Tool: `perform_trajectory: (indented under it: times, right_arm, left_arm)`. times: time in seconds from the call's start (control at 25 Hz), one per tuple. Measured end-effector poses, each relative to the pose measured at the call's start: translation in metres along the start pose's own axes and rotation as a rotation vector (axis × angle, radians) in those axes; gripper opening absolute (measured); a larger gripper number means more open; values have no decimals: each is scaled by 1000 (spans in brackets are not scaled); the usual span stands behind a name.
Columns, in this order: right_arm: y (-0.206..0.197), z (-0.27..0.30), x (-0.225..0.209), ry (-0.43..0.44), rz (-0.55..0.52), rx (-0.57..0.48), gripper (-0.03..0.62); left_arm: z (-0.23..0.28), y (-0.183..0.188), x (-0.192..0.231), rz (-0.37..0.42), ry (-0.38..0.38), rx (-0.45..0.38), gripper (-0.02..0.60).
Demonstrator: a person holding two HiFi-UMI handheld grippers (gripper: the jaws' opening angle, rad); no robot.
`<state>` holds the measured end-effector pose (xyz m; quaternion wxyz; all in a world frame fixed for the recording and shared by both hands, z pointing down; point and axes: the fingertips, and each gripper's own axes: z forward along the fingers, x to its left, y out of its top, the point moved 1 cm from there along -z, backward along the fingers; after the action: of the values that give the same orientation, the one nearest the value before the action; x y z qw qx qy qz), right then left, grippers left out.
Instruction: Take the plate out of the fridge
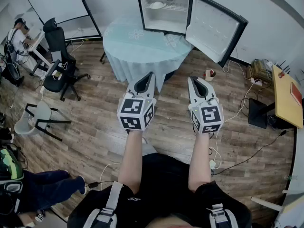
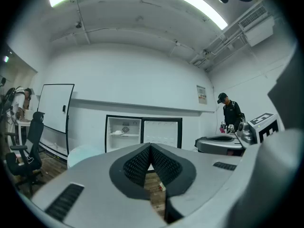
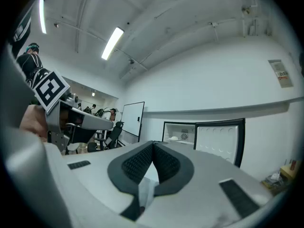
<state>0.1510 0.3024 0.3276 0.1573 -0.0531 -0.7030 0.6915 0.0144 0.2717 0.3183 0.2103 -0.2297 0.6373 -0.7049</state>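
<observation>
A small fridge (image 1: 164,11) stands open on a round table (image 1: 142,44), its door (image 1: 213,30) swung out to the right. A white plate (image 1: 157,5) lies on its upper shelf. The same plate (image 2: 117,133) shows small in the left gripper view, and the plate (image 3: 173,138) also shows in the right gripper view. My left gripper (image 1: 150,74) and right gripper (image 1: 191,79) are held side by side, level, short of the table. Both are shut with nothing between the jaws. They point toward the fridge.
Office chairs (image 1: 59,63) and a grey stool (image 1: 35,118) stand at the left, with people seated at the left edge. A whiteboard (image 1: 59,4) leans on the back wall. A yellow table (image 1: 287,96), cables and a power strip lie at the right on the wood floor.
</observation>
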Motion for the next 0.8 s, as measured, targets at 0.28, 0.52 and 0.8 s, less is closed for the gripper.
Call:
perform_trajectory:
  times: [0.28, 0.52, 0.8]
  right_arm:
    - [-2, 10, -7, 19, 11, -4, 2]
    - [0, 51, 4, 55, 40, -27, 3]
    - [-26, 110, 10, 91, 101, 35, 3]
  left_arm:
    - [8, -2, 6, -43, 20, -9, 2]
    - [24, -12, 43, -91, 56, 15, 3]
    - [56, -28, 90, -98, 92, 70, 3]
